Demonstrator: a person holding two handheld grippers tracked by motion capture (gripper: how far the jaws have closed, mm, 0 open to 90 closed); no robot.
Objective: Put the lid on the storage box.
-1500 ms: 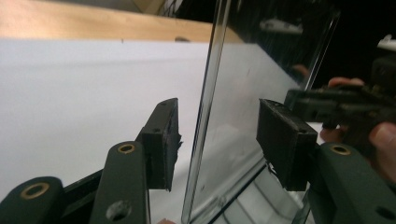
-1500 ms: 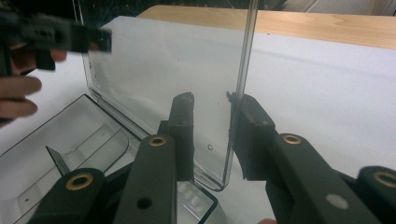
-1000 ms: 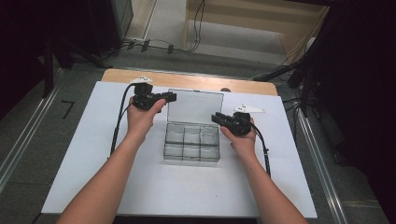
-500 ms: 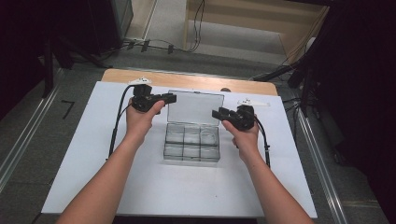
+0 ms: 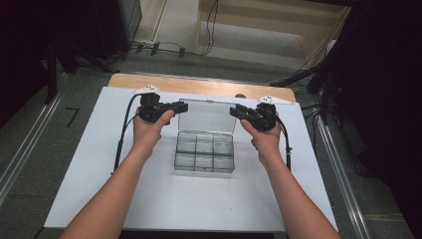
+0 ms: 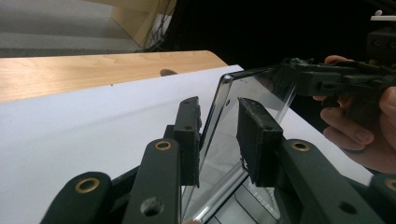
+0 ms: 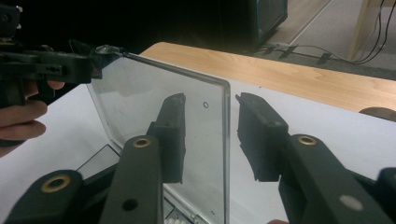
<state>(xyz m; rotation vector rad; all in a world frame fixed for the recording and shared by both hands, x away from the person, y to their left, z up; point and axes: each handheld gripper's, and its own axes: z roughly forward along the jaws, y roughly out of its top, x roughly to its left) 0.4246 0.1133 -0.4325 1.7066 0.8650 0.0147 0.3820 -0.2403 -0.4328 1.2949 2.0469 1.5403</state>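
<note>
Both claws straddle the clear lid (image 5: 206, 115): left claw (image 6: 218, 135) touching, right claw (image 7: 205, 135) just closing, loose.

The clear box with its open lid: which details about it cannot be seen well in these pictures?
- Compartments of the clear box: high view, too small to tell if anything lies inside.
- Box base: left gripper view, cut off by the bottom edge behind the left tongs.
- Lid edge: right gripper view, whether the right tongs press it is unclear.
</note>
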